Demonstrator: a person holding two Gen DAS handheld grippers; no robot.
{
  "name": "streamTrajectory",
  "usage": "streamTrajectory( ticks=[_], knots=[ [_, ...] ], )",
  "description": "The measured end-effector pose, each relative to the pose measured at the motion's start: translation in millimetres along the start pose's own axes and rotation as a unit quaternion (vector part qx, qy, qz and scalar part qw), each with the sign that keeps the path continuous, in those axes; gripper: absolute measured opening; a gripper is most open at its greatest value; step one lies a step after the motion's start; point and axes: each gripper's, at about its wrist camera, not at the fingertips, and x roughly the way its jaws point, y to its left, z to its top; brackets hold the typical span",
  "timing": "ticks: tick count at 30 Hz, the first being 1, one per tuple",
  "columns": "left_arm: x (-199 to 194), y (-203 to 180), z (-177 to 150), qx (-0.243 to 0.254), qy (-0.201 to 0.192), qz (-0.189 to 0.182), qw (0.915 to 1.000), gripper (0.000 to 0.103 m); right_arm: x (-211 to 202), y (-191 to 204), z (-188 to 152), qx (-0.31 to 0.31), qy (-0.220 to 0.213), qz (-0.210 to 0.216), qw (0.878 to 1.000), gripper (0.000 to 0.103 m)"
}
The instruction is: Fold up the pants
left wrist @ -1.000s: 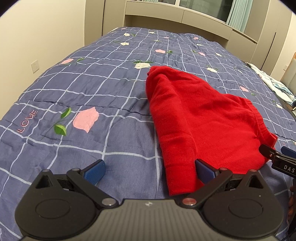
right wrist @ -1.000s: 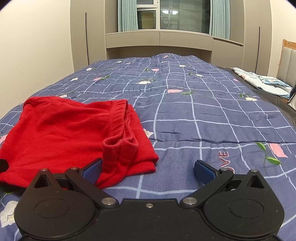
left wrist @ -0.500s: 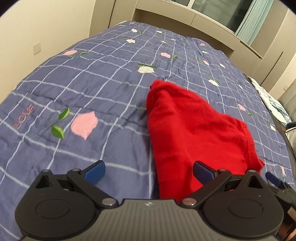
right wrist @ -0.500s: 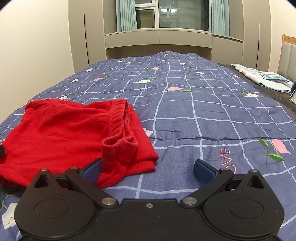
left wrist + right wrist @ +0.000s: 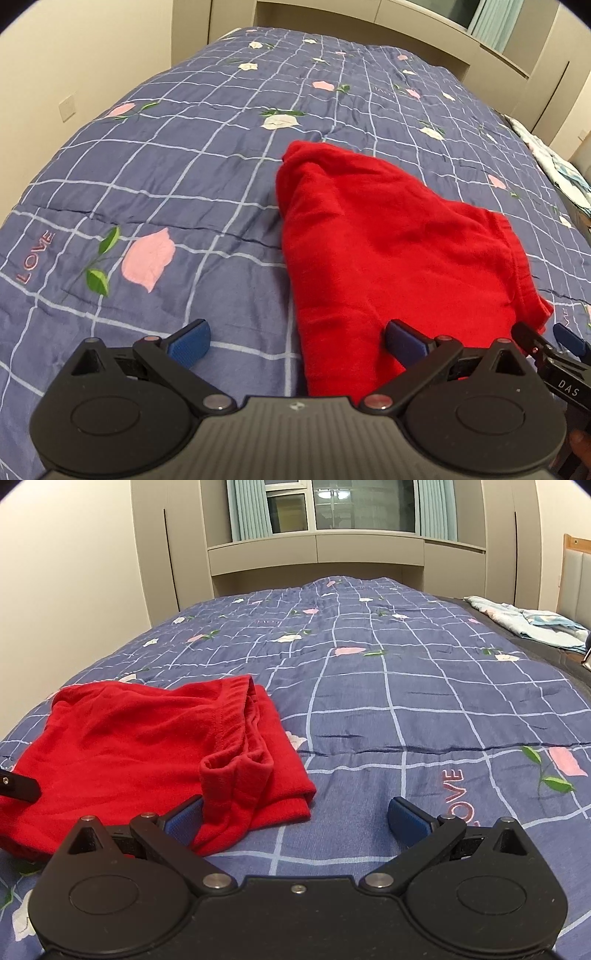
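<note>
Left wrist view: the red pants (image 5: 388,251) sit already folded into a compact stack on the bed (image 5: 184,177), around 1 o'clock of the left claw (image 5: 295,338). Both claws, right claw (image 5: 295,814) too, hang wide and empty, probably backing off since the folding looks done.

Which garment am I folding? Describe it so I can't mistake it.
On the blue checked quilt covering the bed, look just ahead of both open grippers. The red pants lie there, partly folded. They are the only solid red item; the pale bedding sits at the far right edge.
</note>
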Motion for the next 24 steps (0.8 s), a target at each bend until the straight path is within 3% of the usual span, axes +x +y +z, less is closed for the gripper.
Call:
streamTrajectory(
  ticks=[12, 18, 24],
  knots=[
    [10.7, -8.5, 10.5, 0.012, 0.014, 0.001, 0.9998, 0.103, -0.3, -3.8, 10.0, 0.006, 0.013, 0.019, 1.000, 0.103],
    [14.0, -7.0, 13.3, 0.012, 0.018, -0.004, 0.9998, 0.103, -4.3, -10.0, 29.0, 0.030, -0.011, 0.077, 0.997, 0.103],
    [17.4, -4.9, 16.5, 0.006, 0.020, -0.009, 0.9997, 0.103, 25.7, -10.3, 44.0, 0.022, 0.044, 0.107, 0.993, 0.103]
  ],
)
